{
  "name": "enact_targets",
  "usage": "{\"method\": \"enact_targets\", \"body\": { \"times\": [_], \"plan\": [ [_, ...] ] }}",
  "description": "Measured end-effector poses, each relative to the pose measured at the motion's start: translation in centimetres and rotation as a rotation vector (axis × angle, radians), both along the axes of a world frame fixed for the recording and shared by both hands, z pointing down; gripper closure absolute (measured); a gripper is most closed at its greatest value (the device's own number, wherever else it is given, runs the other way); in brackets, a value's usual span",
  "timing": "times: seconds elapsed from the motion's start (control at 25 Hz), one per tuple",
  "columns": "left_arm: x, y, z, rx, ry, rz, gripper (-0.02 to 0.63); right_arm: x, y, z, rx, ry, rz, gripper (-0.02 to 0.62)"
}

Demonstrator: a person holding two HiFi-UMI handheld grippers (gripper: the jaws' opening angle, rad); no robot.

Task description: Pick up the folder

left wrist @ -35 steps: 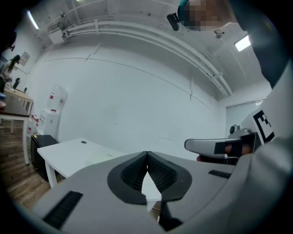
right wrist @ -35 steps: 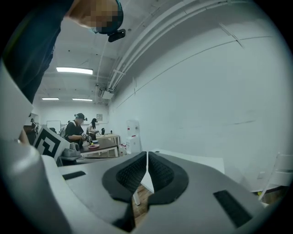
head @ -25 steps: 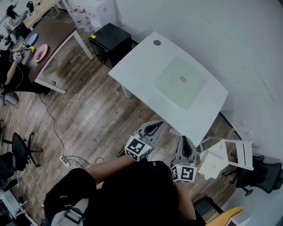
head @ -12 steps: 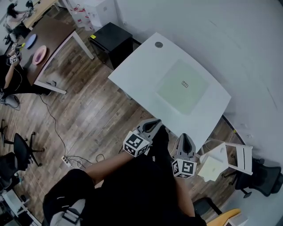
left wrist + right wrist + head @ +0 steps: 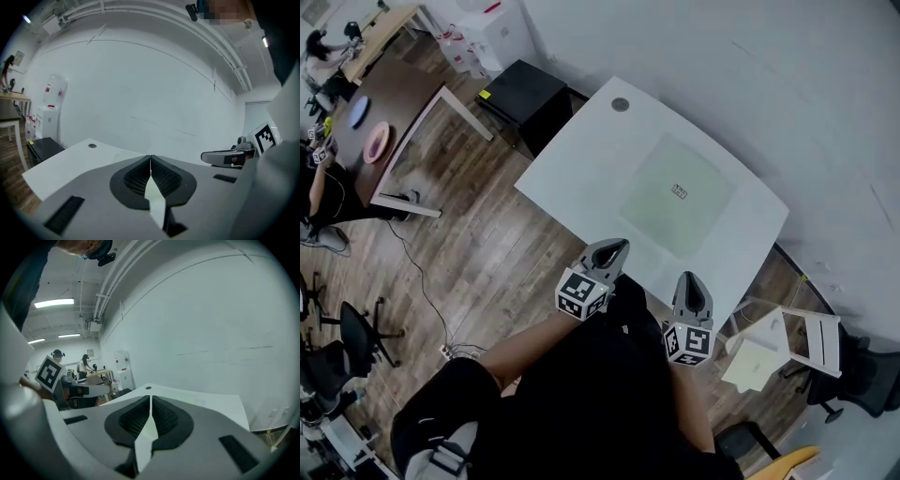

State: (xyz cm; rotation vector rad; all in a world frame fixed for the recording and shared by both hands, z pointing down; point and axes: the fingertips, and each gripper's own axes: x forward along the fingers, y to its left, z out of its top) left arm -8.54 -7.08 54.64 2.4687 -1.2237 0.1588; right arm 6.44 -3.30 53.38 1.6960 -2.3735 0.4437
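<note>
Wood floor (image 5: 487, 253) underfoot, and the left gripper (image 5: 617, 247) and right gripper (image 5: 690, 279) are both clenched on nothing, by the near edge of the white table (image 5: 581, 164). Pale green folder (image 5: 675, 195) lies flat mid-table, apart from both.

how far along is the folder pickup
Done: nothing yet. The folder lies flat on the table, untouched. In hand: the left gripper and right gripper are both shut and empty, by the table's near edge, short of the folder. Left: reach the folder, open the jaws, grip an edge and lift it.
</note>
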Motion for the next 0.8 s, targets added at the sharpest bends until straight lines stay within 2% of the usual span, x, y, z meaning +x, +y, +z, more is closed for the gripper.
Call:
{"method": "enact_targets", "body": {
  "times": [0.24,0.44,0.64,0.68,0.8],
  "plan": [
    [0.4,-5.4,2.1,-0.050,-0.054,-0.010,0.592,1.7,-4.5,2.5,-0.065,-0.042,0.014,0.560],
    [-0.3,-9.0,5.4,-0.138,-0.083,-0.028,0.592,3.4,-7.8,6.4,-0.140,-0.082,0.040,0.560],
    [0.7,-12.1,10.8,-0.243,-0.180,0.088,0.590,4.7,-10.1,10.6,-0.226,-0.103,0.048,0.560],
    [0.7,-12.7,11.8,-0.276,-0.177,0.093,0.579,4.8,-10.5,11.3,-0.241,-0.107,0.047,0.558],
    [0.4,-14.2,14.9,-0.401,-0.177,0.092,0.472,5.7,-11.3,13.5,-0.300,-0.151,0.054,0.539]
  ]
}}
